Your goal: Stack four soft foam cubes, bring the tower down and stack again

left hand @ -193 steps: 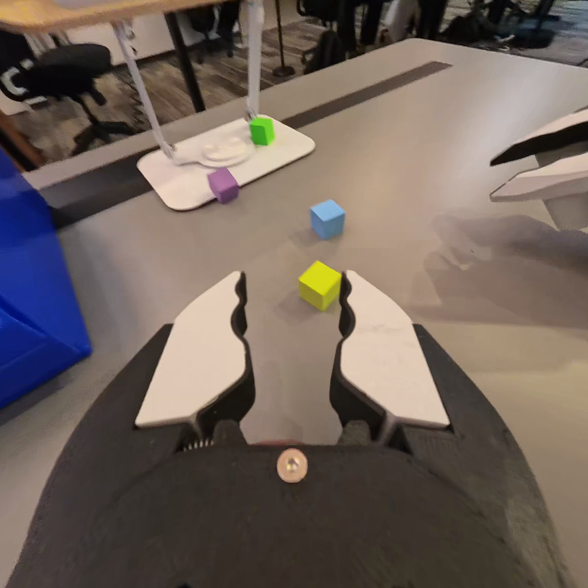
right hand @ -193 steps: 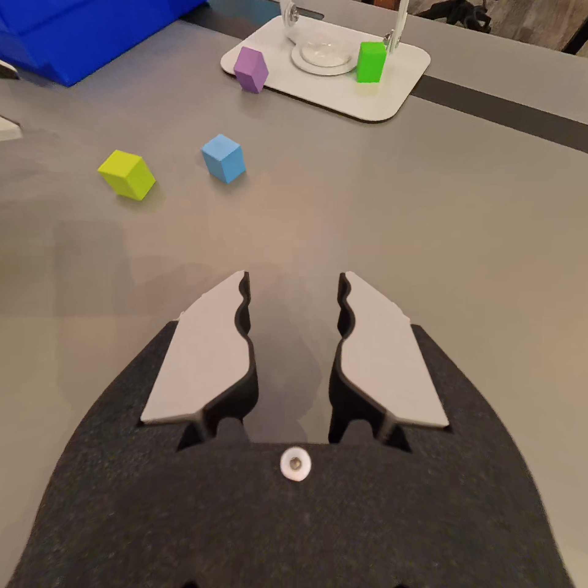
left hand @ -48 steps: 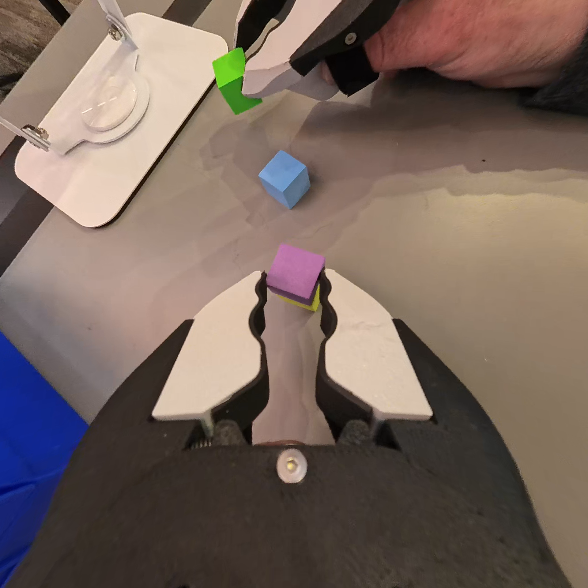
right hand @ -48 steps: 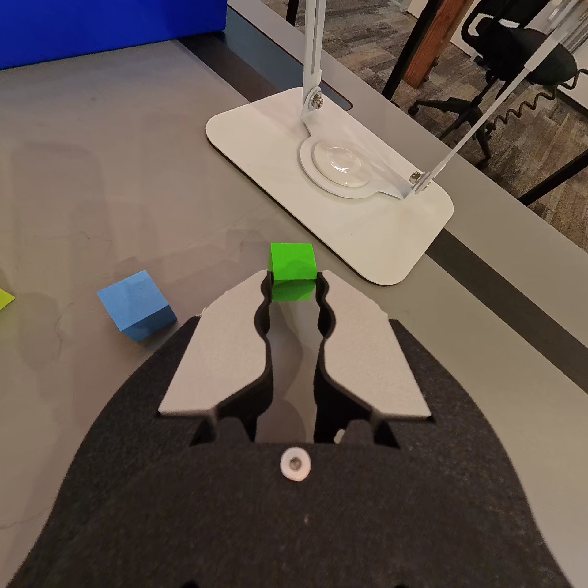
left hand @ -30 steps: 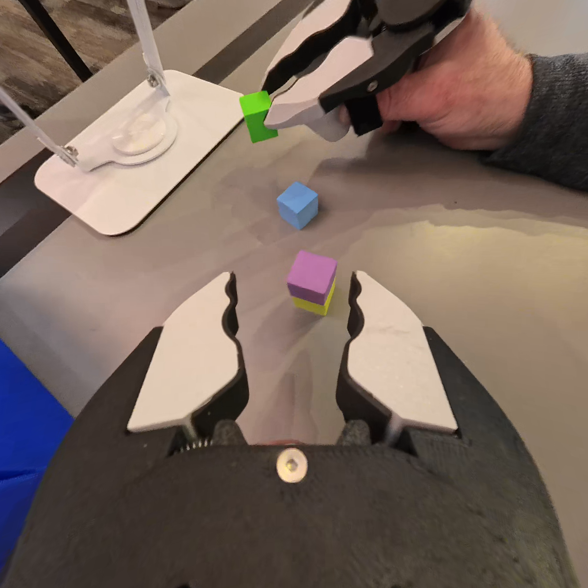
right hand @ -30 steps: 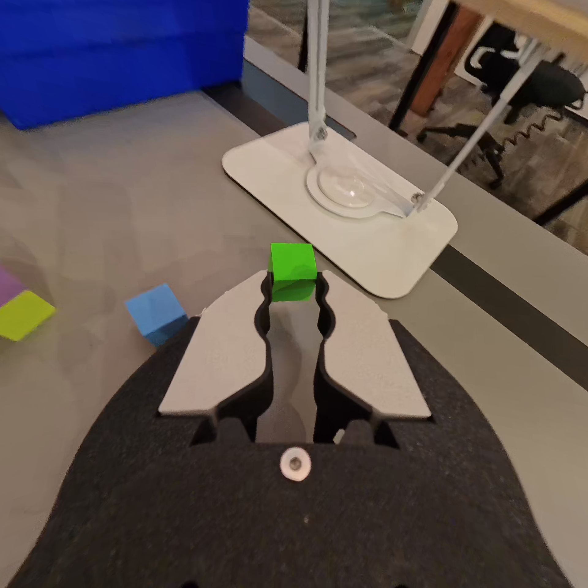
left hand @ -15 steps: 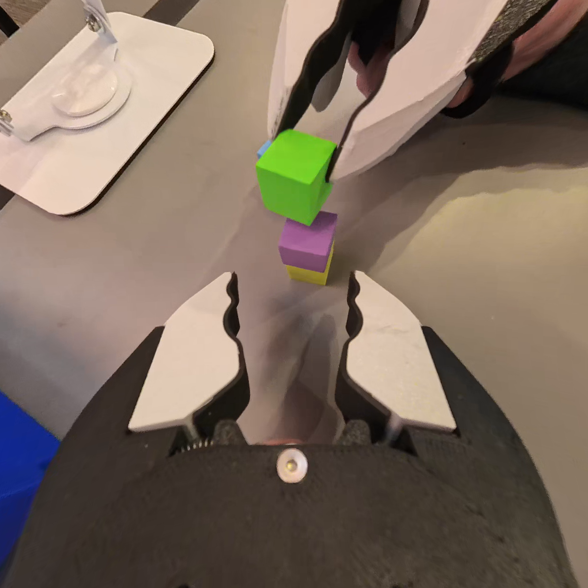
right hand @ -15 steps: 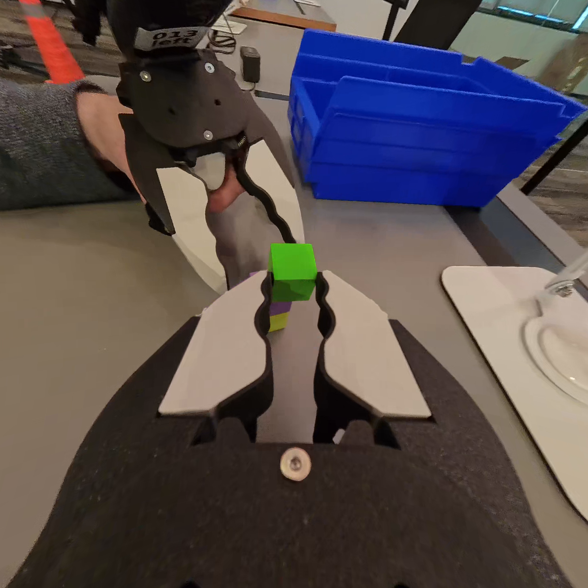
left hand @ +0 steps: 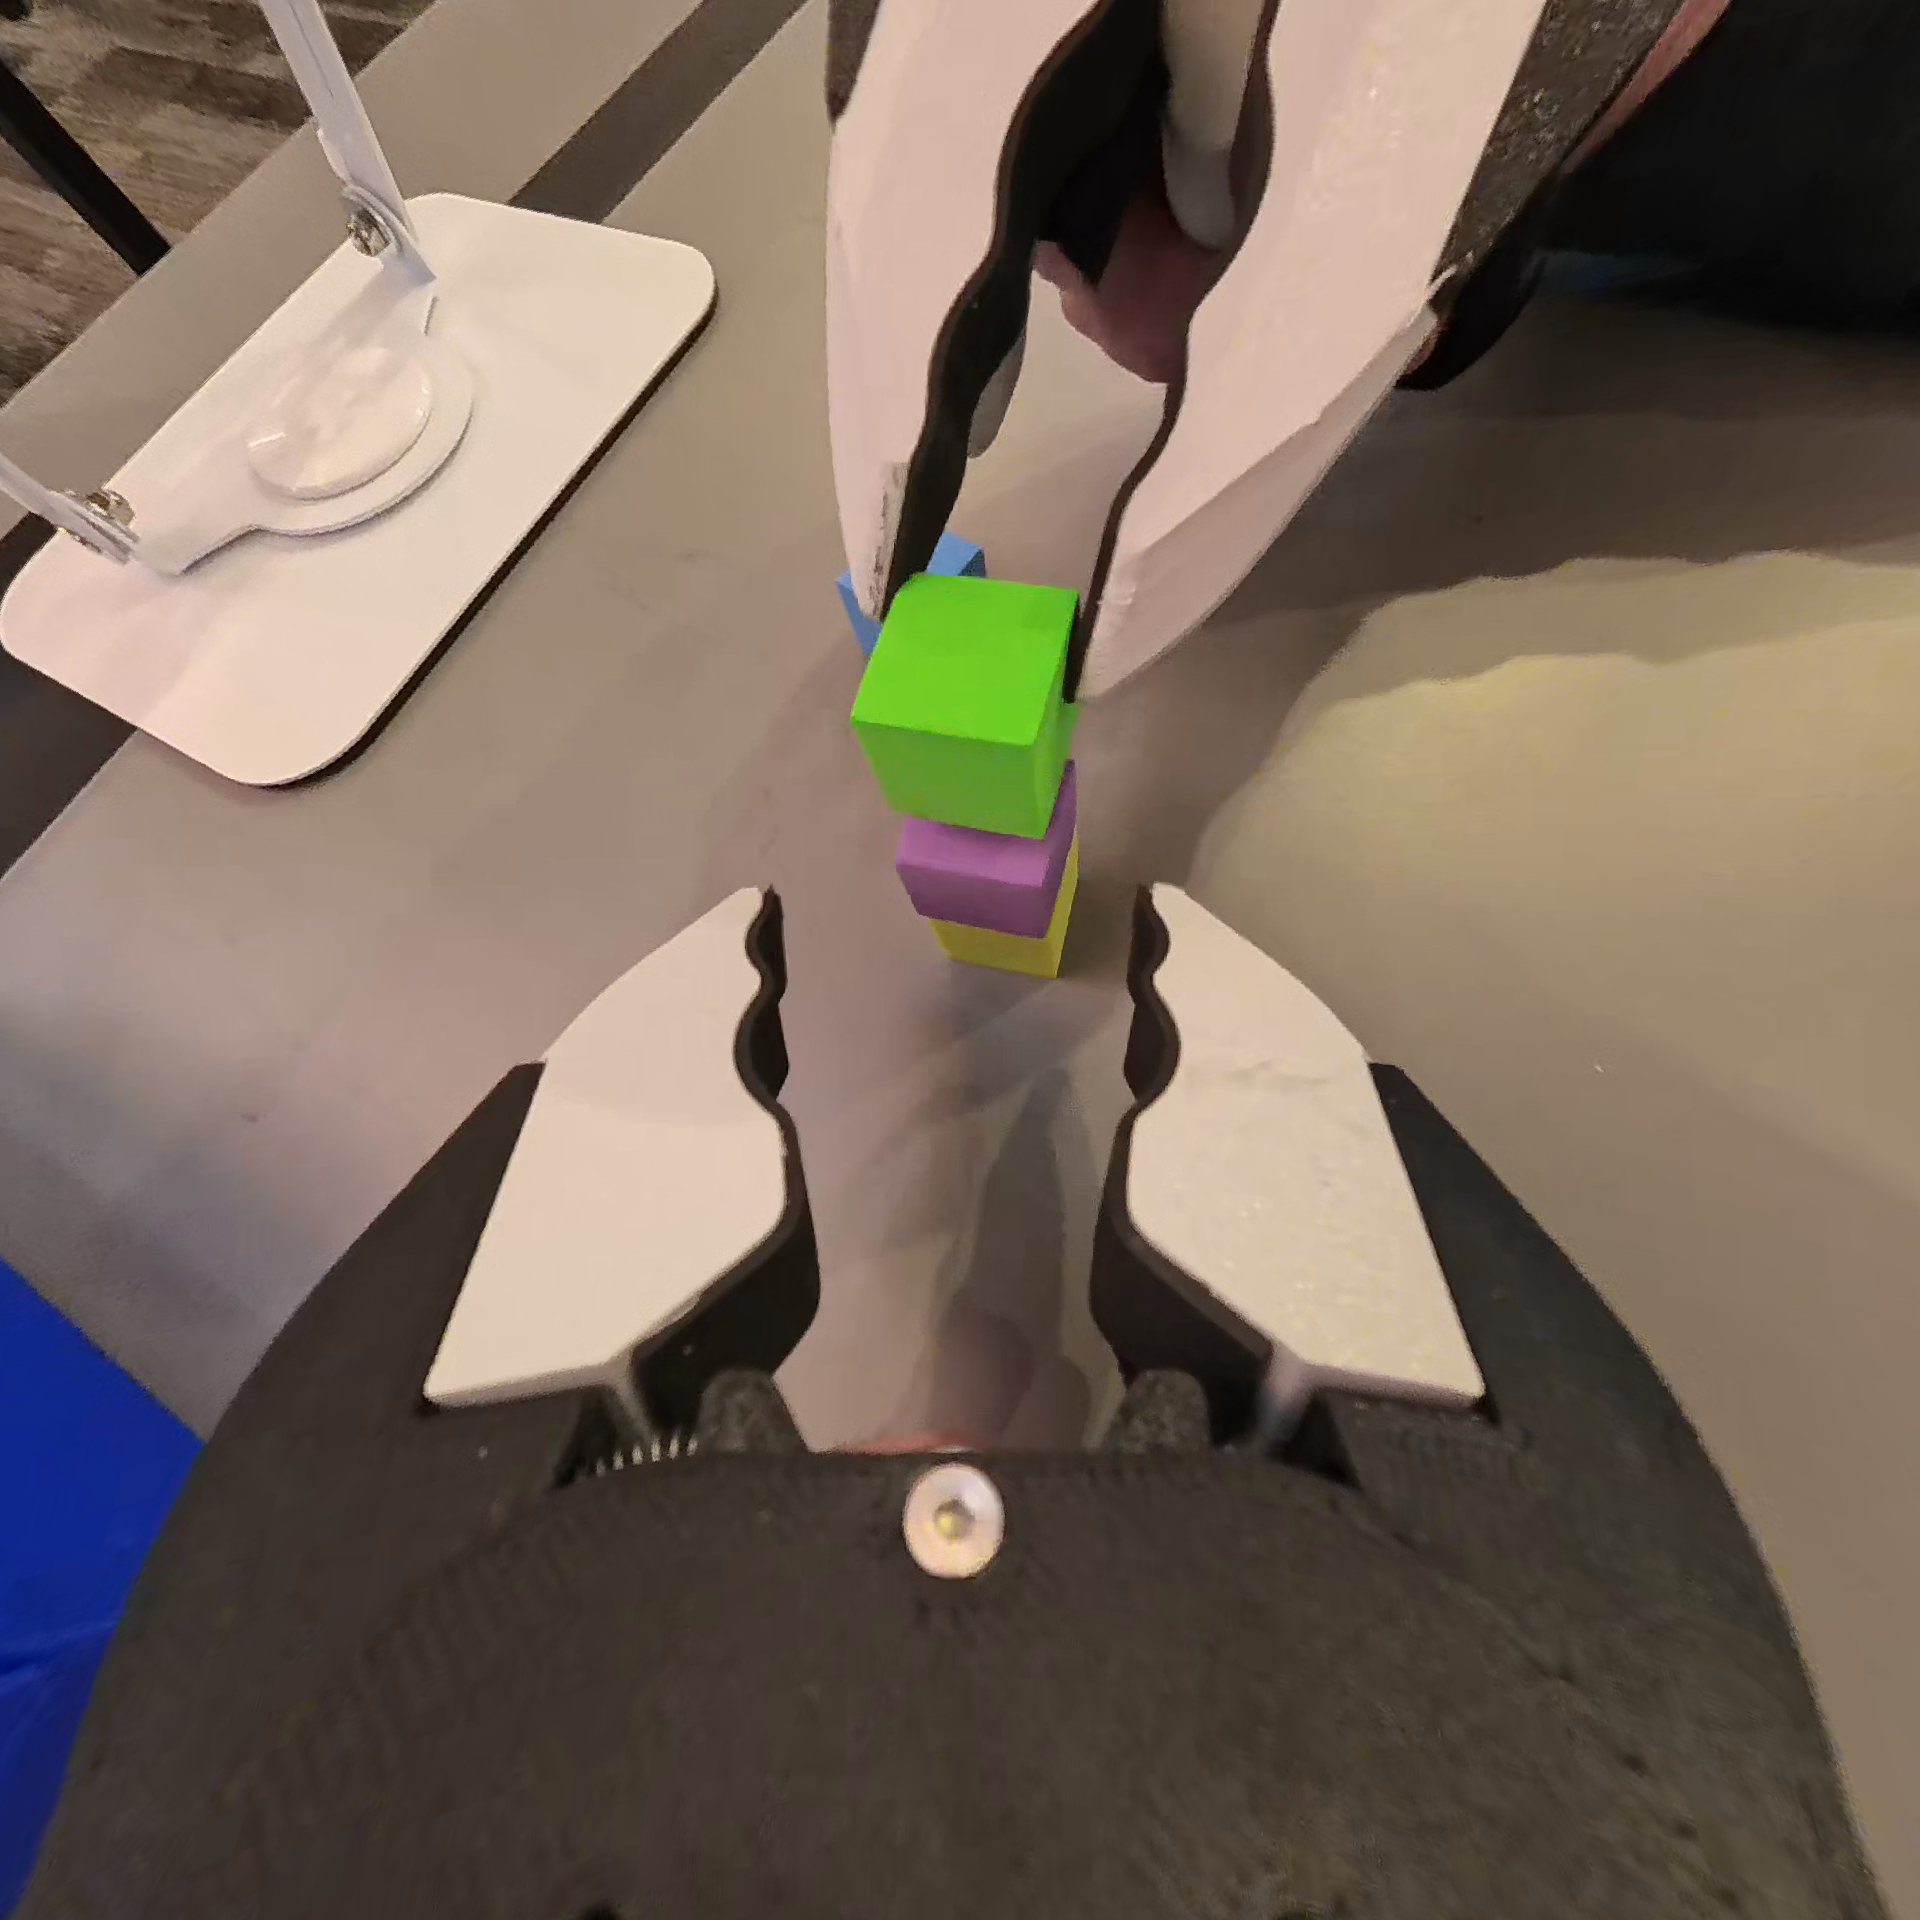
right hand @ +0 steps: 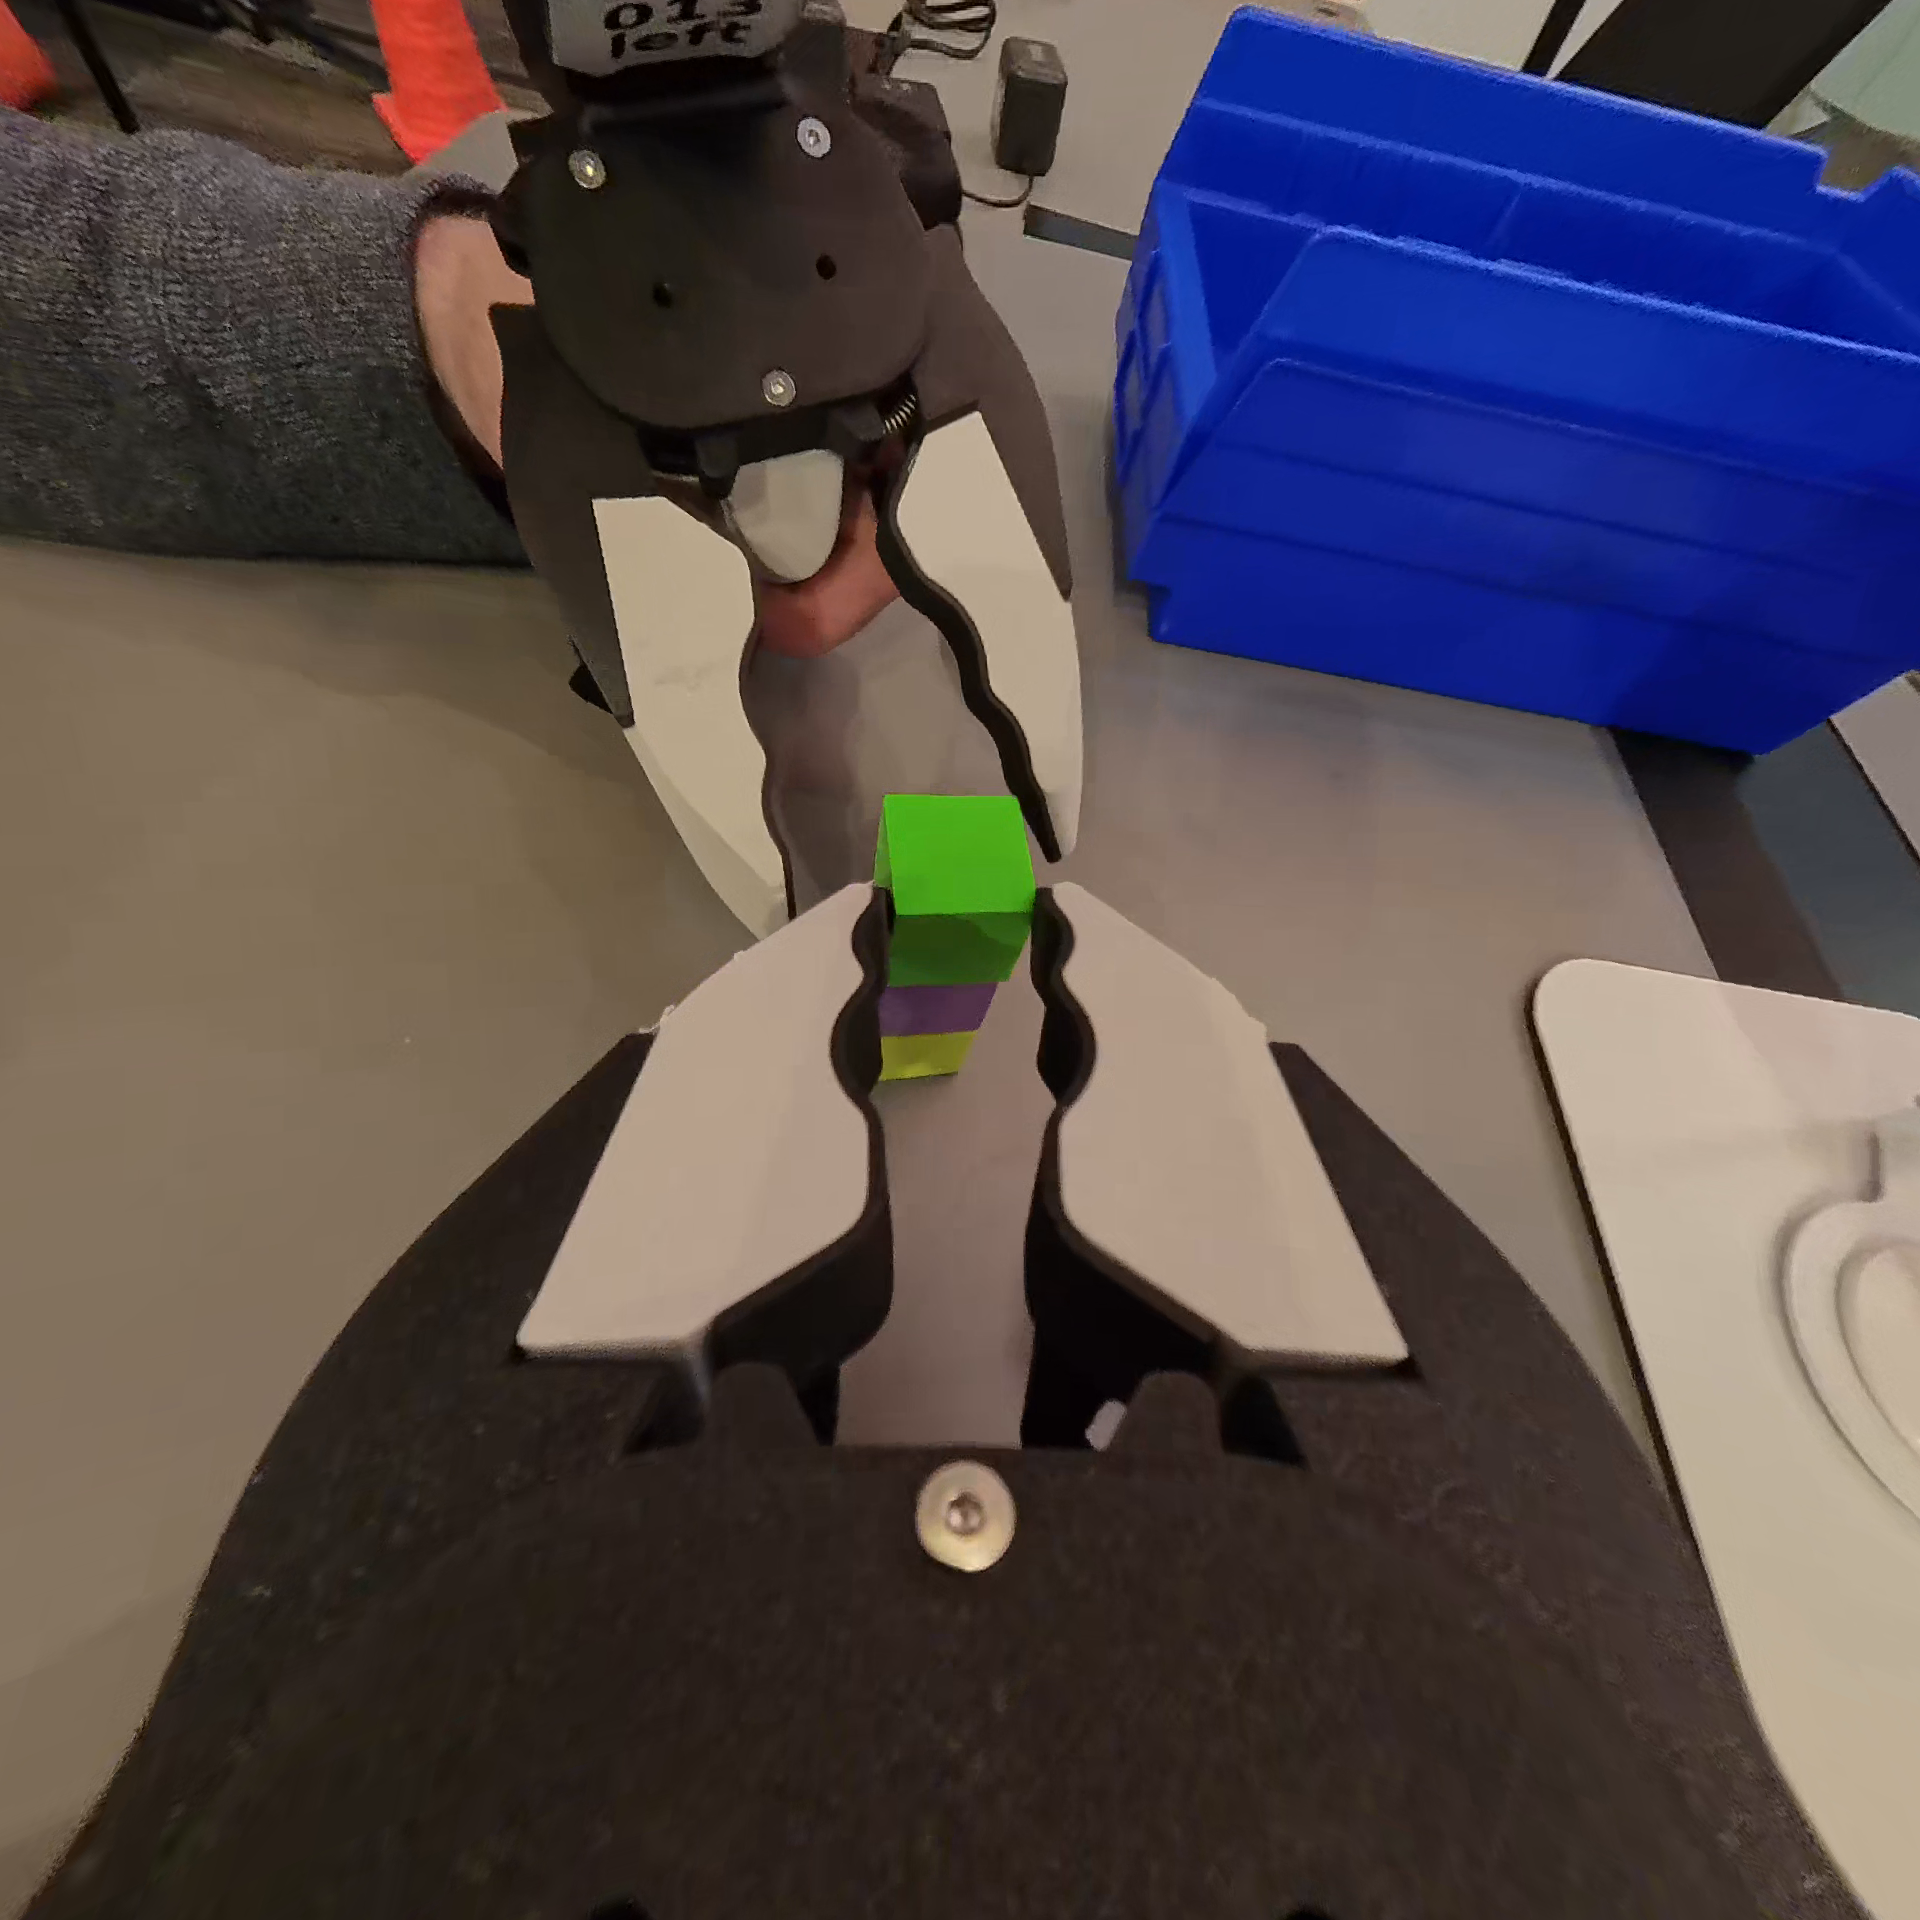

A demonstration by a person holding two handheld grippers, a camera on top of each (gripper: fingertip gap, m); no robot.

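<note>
Left tool point(left hand: 951, 935): fingers spread wide with nothing between the pads, low over the grey counter point(left hand: 416, 935), just short of the tower.
Tower: a yellow cube point(left hand: 1003, 948) at the bottom on the counter, a purple cube point(left hand: 982, 871) on it, both near the middle of the counter; the long axis runs straight up.
Green cube point(right hand: 956, 883): over the purple one, flat sides level, turned a little off the two below; whether it already rests on the purple cube I cannot tell.
Right tool point(right hand: 956, 914): narrow, both pads pressed on opposite side faces of the green cube, reaching in from the side opposite the left tool.
Blue cube point(left hand: 940, 582): on the counter behind the tower, mostly hidden by the right tool's finger point(left hand: 868, 468); the fourth piece, not yet stacked.
Handling: foam, so likely very light and squashy; a hard pinch would dent it and it may spring on letting go. Best taken on two opposite flat faces, mid-height, gently.
Risk: a light tower probably topples at a small nudge.
Far: white lamp base point(left hand: 343, 468) and blue bins point(right hand: 1507, 416), well apart from the tower.
</note>
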